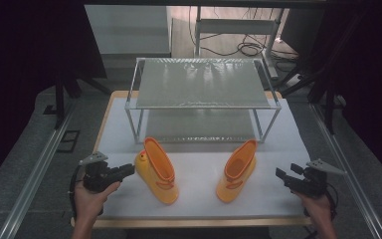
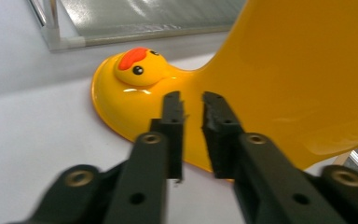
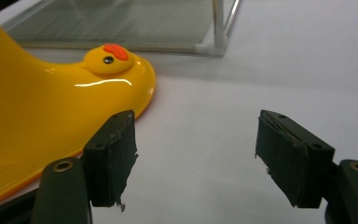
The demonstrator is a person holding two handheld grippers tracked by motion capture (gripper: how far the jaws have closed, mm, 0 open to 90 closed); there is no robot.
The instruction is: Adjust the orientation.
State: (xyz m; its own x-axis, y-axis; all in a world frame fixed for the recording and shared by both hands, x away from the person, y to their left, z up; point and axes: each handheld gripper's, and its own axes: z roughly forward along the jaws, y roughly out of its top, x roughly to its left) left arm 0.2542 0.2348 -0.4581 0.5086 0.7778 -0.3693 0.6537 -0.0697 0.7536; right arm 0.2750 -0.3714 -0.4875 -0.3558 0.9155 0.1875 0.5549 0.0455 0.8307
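Two yellow duck-faced rubber boots with orange rims stand on the white table top (image 1: pixel 199 191). The left boot (image 1: pixel 157 172) is just right of my left gripper (image 1: pixel 129 170). In the left gripper view its jaws (image 2: pixel 193 100) are almost together, with a narrow gap and nothing between them, and they point at the boot's instep (image 2: pixel 284 79) below the duck face (image 2: pixel 137 65). The right boot (image 1: pixel 236 172) stands left of my right gripper (image 1: pixel 280 174). The right gripper (image 3: pixel 196 135) is wide open and empty, with that boot (image 3: pixel 28 116) beside its left pad.
A two-tier metal rack (image 1: pixel 201 82) with grey shelves stands at the back of the table, behind both boots. Bare white surface lies between the boots. Aluminium rails run along both sides of the table, and cables lie on the floor beyond.
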